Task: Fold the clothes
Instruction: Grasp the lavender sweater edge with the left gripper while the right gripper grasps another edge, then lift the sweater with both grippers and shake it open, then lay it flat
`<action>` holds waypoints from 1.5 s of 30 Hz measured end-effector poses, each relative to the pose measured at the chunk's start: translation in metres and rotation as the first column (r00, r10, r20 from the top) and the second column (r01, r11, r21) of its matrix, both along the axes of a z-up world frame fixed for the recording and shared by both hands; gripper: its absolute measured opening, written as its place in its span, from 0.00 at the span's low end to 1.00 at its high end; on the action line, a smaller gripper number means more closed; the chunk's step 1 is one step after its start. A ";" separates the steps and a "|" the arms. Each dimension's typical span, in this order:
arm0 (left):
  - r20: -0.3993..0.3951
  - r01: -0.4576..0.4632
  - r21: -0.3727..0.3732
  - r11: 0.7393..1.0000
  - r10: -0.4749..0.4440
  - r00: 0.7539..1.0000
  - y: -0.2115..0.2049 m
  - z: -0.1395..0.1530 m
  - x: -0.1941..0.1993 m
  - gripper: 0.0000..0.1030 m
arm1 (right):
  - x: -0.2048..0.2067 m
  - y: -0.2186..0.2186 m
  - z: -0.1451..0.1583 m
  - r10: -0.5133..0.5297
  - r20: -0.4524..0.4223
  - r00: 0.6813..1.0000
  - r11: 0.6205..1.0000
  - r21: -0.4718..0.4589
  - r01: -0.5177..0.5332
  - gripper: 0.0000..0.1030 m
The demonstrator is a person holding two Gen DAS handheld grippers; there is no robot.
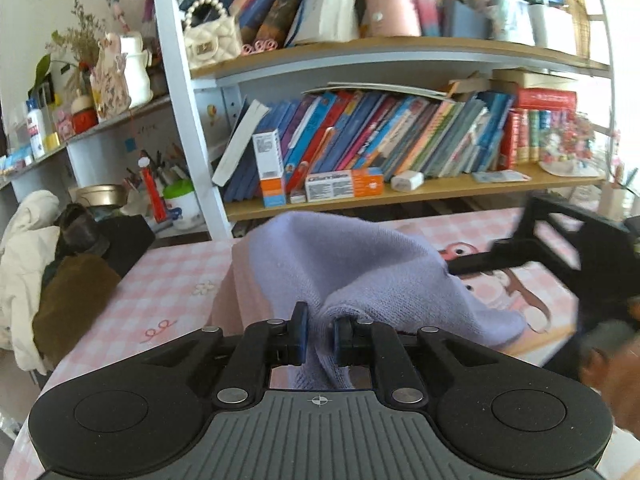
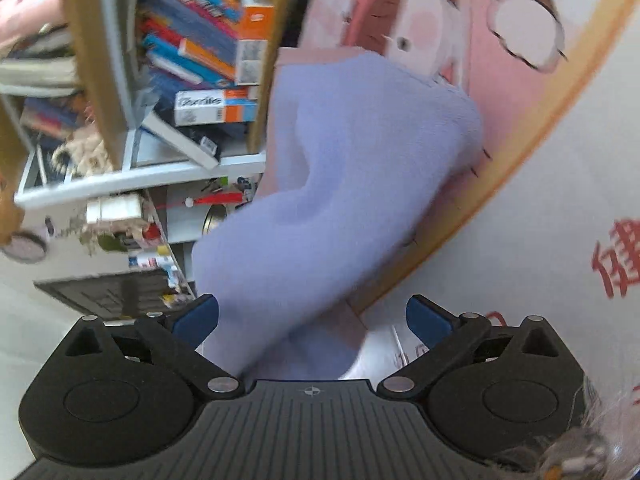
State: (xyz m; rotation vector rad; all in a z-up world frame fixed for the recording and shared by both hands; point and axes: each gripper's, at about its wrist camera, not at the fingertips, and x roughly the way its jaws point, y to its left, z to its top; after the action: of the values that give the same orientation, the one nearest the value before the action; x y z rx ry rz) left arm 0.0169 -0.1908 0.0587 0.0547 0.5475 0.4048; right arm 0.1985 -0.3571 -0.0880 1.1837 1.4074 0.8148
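A lavender knit garment [image 1: 352, 264] rises in a hump off the pink checked tablecloth [image 1: 160, 292]. My left gripper [image 1: 320, 320] is shut on a bunched fold of it, which is pinched between the blue pads. The right gripper's black body [image 1: 580, 256] shows blurred at the right edge of the left wrist view. The right wrist view is rolled sideways. There, the garment [image 2: 360, 160] hangs from the top of the view down to my right gripper [image 2: 312, 314]. Its blue pads stand wide apart and open. The cloth passes between them without being pressed.
A bookshelf [image 1: 400, 196] packed with books and small boxes stands right behind the table. A heap of cream and brown coats [image 1: 36, 264] sits off the table's left edge. A person's hand [image 1: 608, 368] shows at the lower right. The cartoon print [image 2: 420, 32] covers the cloth's far part.
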 end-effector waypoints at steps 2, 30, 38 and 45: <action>-0.004 0.006 0.004 1.000 -0.006 1.000 -0.010 0.002 -0.008 0.12 | 0.002 -0.004 -0.005 -0.022 -0.032 0.999 1.000 0.013 0.022 0.84; 0.539 0.577 -0.396 0.714 -0.328 0.776 -0.011 0.102 -0.020 0.13 | 0.060 -0.041 0.292 -0.089 0.810 0.579 0.978 0.182 -0.103 0.11; 0.008 0.117 -0.547 0.829 -0.134 0.991 0.049 -0.028 0.002 0.10 | 0.072 0.077 0.098 0.338 0.467 0.817 0.895 -0.429 -0.125 0.11; -0.094 0.001 -0.531 0.847 -0.060 0.994 0.085 -0.048 -0.002 0.10 | 0.066 0.145 0.086 0.431 0.520 0.738 0.848 -0.512 -0.136 0.11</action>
State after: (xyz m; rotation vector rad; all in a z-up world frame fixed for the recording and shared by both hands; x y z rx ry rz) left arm 0.0149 -0.1057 0.0110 -0.4535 0.7501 0.2072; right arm 0.2647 -0.2117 -0.0016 0.2721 1.1309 0.9265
